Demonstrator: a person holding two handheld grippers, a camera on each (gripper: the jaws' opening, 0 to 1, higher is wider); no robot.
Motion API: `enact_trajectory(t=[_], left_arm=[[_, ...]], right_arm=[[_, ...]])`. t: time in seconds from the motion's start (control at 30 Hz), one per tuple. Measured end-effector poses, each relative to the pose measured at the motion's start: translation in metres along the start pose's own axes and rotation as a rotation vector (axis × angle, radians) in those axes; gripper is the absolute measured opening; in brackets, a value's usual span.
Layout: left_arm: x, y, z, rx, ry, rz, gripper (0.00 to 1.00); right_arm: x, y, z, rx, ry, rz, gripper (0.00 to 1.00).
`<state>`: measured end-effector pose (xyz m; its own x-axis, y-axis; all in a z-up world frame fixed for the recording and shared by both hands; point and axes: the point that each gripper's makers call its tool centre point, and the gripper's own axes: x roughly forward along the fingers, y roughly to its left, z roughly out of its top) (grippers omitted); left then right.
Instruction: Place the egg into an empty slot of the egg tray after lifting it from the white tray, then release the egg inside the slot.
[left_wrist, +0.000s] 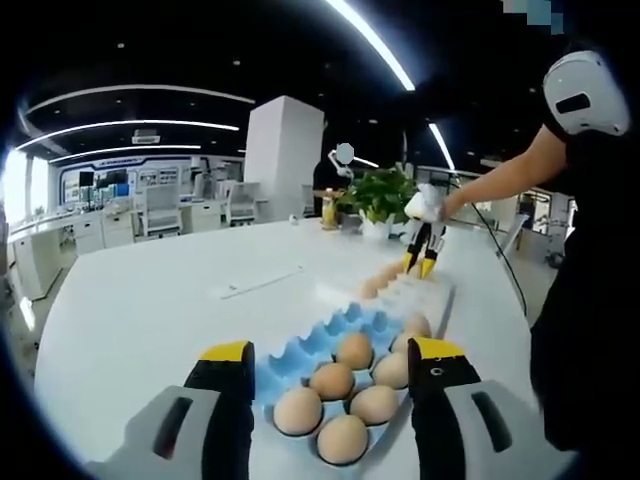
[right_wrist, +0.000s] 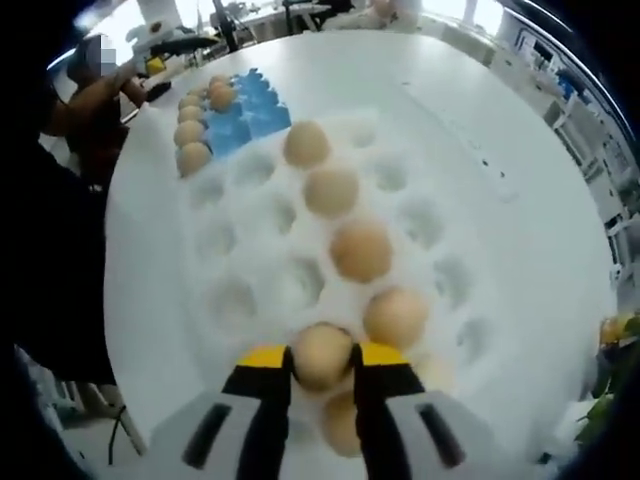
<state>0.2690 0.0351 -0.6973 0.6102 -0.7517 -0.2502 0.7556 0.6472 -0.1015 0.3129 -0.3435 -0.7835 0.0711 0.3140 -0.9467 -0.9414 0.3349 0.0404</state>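
My right gripper has its yellow-tipped jaws closed on an egg at the near end of the white tray, the egg pinched at its two sides and sitting squarely between the tips. From this angle I cannot tell whether it has left its cup yet. A row of four more eggs runs away from the jaws up the white tray. The blue egg tray lies straight ahead at the white tray's far end, so the carry, as I judge it, goes forward over that row. Its bare blue cups sit on the right side in the right gripper view, with eggs lined along the left.

The egg looks nearly round from here; I cannot make out which way its long axis points.

My left gripper hovers over the blue egg tray with its jaws wide open and nothing between them. Seven eggs fill the cups nearest it, and the free cups are on the side toward the open tabletop. The left gripper is nearer the slots, but the right one holds the egg, seen far off by a potted plant.
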Motion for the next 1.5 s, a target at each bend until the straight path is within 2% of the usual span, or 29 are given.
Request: enact_trajectory(t=[0.2, 0.4, 0.73, 1.13, 1.5], left_arm=[[0.002, -0.001, -0.002, -0.001, 0.003, -0.005, 0.63], [0.003, -0.001, -0.001, 0.001, 0.0, -0.007, 0.63], [0.002, -0.001, -0.002, 0.002, 0.002, -0.005, 0.64], [0.0, 0.001, -0.003, -0.001, 0.001, 0.001, 0.64], [0.0, 0.002, -0.003, -0.002, 0.0, 0.0, 0.64]], right_arm=[[-0.015, -0.004, -0.001, -0.032, 0.016, -0.026, 0.24], [-0.019, -0.003, 0.0, -0.059, 0.035, -0.034, 0.24], [-0.02, 0.004, 0.017, -0.096, 0.02, -0.026, 0.24], [-0.014, 0.014, 0.045, -0.156, -0.006, -0.002, 0.24], [-0.002, 0.035, 0.09, -0.252, -0.063, 0.046, 0.24]])
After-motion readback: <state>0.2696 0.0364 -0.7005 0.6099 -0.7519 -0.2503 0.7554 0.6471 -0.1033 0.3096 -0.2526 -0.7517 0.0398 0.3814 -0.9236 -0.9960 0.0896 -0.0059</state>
